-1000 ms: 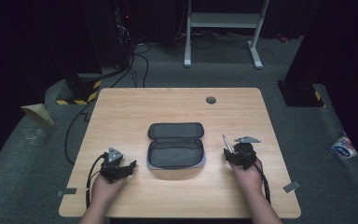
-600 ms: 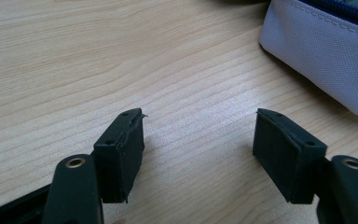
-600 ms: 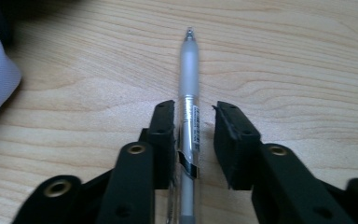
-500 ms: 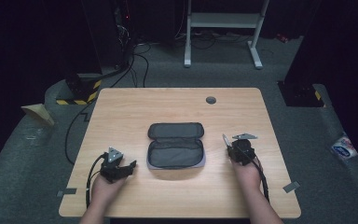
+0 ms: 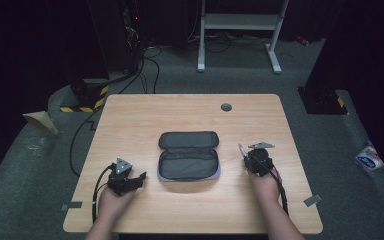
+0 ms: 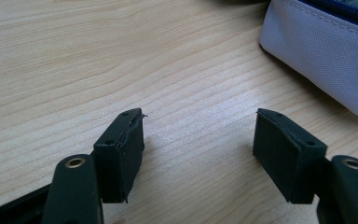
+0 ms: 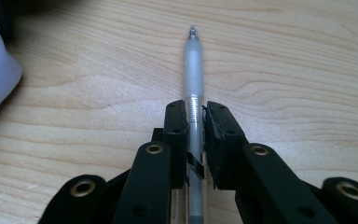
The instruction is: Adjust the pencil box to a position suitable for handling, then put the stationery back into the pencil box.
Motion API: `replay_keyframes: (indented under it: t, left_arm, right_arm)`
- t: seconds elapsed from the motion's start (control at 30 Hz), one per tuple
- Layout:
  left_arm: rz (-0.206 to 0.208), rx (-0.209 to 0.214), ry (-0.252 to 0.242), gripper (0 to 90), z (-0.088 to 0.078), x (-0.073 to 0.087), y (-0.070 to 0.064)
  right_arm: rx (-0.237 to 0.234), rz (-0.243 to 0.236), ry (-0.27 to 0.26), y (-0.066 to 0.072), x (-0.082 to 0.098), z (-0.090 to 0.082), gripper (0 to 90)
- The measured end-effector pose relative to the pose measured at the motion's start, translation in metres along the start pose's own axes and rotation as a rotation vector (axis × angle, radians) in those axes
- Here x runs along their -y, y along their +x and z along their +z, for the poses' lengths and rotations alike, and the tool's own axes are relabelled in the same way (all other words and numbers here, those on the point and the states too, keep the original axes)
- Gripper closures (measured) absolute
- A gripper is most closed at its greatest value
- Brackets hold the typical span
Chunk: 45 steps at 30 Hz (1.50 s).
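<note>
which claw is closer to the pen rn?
Right. The right claw is shut on the pen, beside the open pouch. The left claw sits open across the pouch.

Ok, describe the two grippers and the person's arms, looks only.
Both are black handheld tools. The left gripper carries a grey three-cornered plate on top, and a black cable loops from it. The right gripper has the same grey plate, with a black cable trailing along the forearm. Close up, each jaw arm has brass-coloured rivets and ends in a blocky black pad. The forearms look bare, no sleeves visible.
</note>
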<state>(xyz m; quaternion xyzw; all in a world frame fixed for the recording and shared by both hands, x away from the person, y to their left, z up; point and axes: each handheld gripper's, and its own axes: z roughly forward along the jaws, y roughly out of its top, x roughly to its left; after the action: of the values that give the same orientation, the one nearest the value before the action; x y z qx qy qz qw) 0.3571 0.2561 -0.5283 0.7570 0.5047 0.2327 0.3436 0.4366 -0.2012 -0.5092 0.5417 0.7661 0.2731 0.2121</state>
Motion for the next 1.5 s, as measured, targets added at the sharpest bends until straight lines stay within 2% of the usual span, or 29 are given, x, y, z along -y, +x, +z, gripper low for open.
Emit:
replay_keyframes:
  t: [0.2,0.37,0.47,0.8,1.13,1.3,1.5]
  left_arm:
    - [0.000,-0.001,0.000,33.6,0.000,0.000,0.000]
    - [0.002,-0.002,0.000,33.6,0.000,0.000,0.000]
    - [0.001,-0.002,0.000,33.6,0.000,0.000,0.000]
    - [0.003,-0.002,0.000,33.6,-0.001,0.000,0.000]
    - [0.001,-0.004,0.001,33.5,-0.004,0.003,-0.002]
    - [-0.036,-0.045,0.002,33.2,-0.010,0.009,-0.004]
    - [-0.040,-0.044,0.001,33.1,-0.021,0.019,-0.005]
  right_arm:
    - [-0.017,-0.013,-0.058,-0.001,-0.004,-0.013,78.7]
    - [-0.023,-0.022,-0.086,0.002,-0.006,-0.020,78.7]
    - [-0.038,-0.008,-0.096,0.002,-0.006,-0.023,78.7]
    - [-0.049,-0.033,-0.118,0.007,-0.008,-0.032,78.7]
    - [-0.082,-0.080,-0.151,0.013,-0.016,-0.046,78.7]
    - [-0.108,-0.105,-0.174,0.018,-0.020,-0.048,78.7]
    - [-0.132,-0.133,-0.190,0.026,-0.021,-0.047,78.7]
